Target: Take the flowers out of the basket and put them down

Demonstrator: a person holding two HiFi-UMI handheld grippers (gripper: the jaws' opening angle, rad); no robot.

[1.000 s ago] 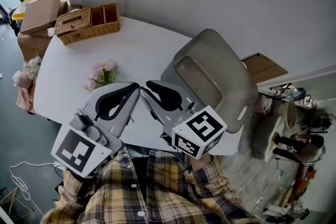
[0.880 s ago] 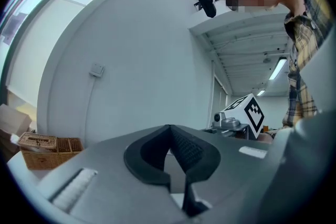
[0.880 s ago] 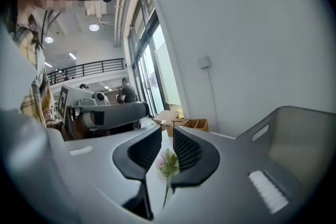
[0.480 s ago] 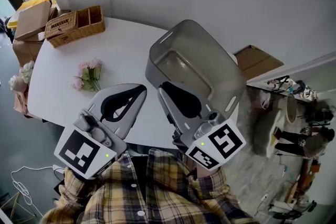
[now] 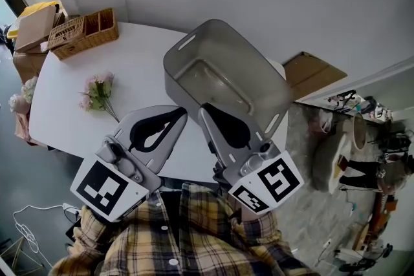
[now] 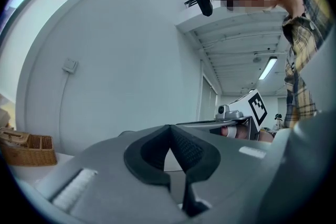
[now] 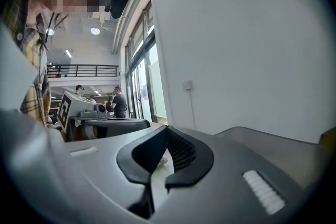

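Note:
A small bunch of pink flowers (image 5: 96, 90) with green stems lies on the white table (image 5: 139, 58), left of the grey plastic basket (image 5: 194, 48). What shows of the basket's inside is bare. Both grippers hang over the table's near edge, close to the person's chest. My left gripper (image 5: 184, 112) is shut with nothing in it; its tips meet in the left gripper view (image 6: 169, 127). My right gripper (image 5: 202, 110) points at the basket's near wall, its jaws also shut and holding nothing (image 7: 167, 128). The basket's rim (image 7: 273, 139) shows beyond it.
A wicker box (image 5: 84, 31) with compartments stands at the table's far left corner, also seen in the left gripper view (image 6: 25, 147). Cardboard boxes (image 5: 31, 26) and more flowers (image 5: 19, 97) sit on the floor at the left. Another box (image 5: 312, 73) and clutter lie at the right.
The right gripper's jaws have come together and it has swung right, away from the left gripper. The view has shifted, so basket and flowers now sit further left.

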